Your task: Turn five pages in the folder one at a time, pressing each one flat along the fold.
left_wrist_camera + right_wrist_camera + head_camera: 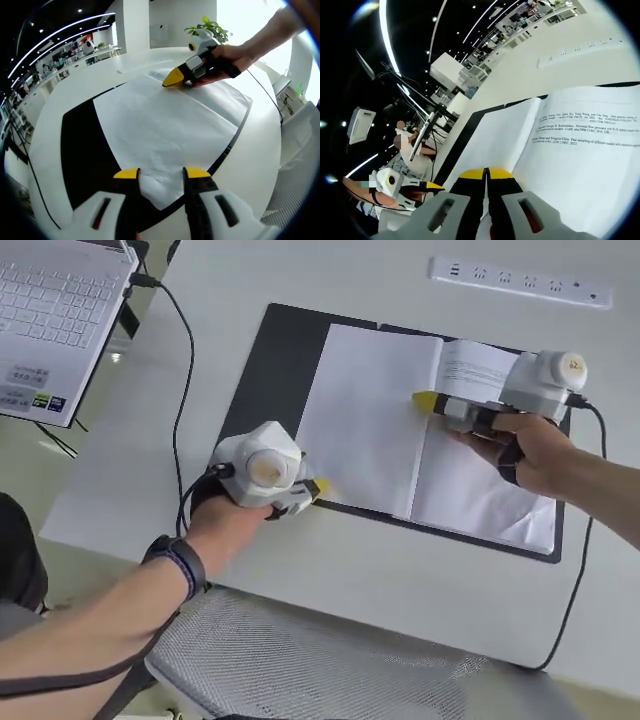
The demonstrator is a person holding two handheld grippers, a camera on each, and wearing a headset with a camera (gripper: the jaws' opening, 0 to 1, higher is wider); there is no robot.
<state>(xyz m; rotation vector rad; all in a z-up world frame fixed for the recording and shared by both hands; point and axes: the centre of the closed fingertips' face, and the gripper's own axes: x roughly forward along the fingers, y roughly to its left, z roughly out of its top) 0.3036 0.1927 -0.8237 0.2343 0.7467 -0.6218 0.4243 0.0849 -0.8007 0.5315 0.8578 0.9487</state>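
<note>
White laptop [50, 320] sits at the far left of the table [330, 570], and a black cable [185, 370] runs from it down toward my left gripper [316, 488]. This gripper is at the near left corner of the blank page [365, 420], just over the lower edge of the black folder [270, 370]. In the left gripper view its jaws are spread, and the corner of the blank page lies in the gap between the two yellow tips. I cannot tell if they touch the paper.

The folder lies open in the middle of the table. The blank page covers most of its left half, and the black cover shows beside it on the left.

Further right, my right gripper [422, 400] has its jaws pressed together. The yellow tip lies on the paper at the fold, in the upper part. Right of the fold is the printed page [480, 360], with some lines of text near its top. A white power strip [520, 282] lies behind the folder, well apart from it.
</note>
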